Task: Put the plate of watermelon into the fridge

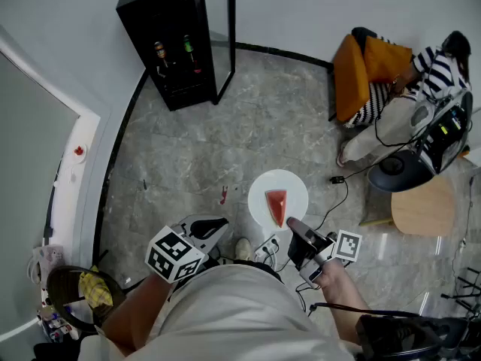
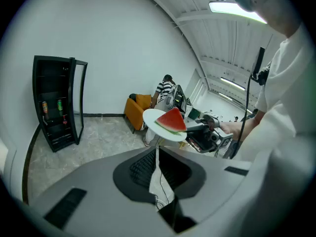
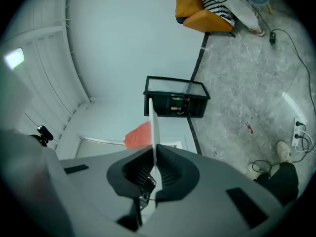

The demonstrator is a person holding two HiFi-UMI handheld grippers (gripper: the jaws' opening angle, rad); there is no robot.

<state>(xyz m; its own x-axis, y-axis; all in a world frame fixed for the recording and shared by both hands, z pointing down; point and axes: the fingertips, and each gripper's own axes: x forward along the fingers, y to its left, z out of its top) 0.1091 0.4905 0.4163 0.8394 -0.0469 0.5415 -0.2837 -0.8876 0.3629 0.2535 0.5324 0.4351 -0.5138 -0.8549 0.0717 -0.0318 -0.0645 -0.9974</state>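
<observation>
Person in a striped top (image 1: 436, 72) sits at an orange armchair (image 1: 359, 70) by the marble floor's (image 1: 225, 141) far right edge. Round wooden stool (image 1: 423, 206) stands nearby.

The head view looks steeply down from above the person onto the floor (image 1: 248, 119). The fridge (image 1: 174, 21) is far off at the top, and the left tool (image 1: 214, 228) and the right tool (image 1: 294, 228) are near, at the bottom. The left tool view sits close behind its own jaws and looks almost level across the room, to the plate (image 2: 152, 117) and, further left, the fridge. The right tool view, also close behind its jaws, is rolled sideways and faces the fridge. All three views share fridge, plate and floor.
</observation>
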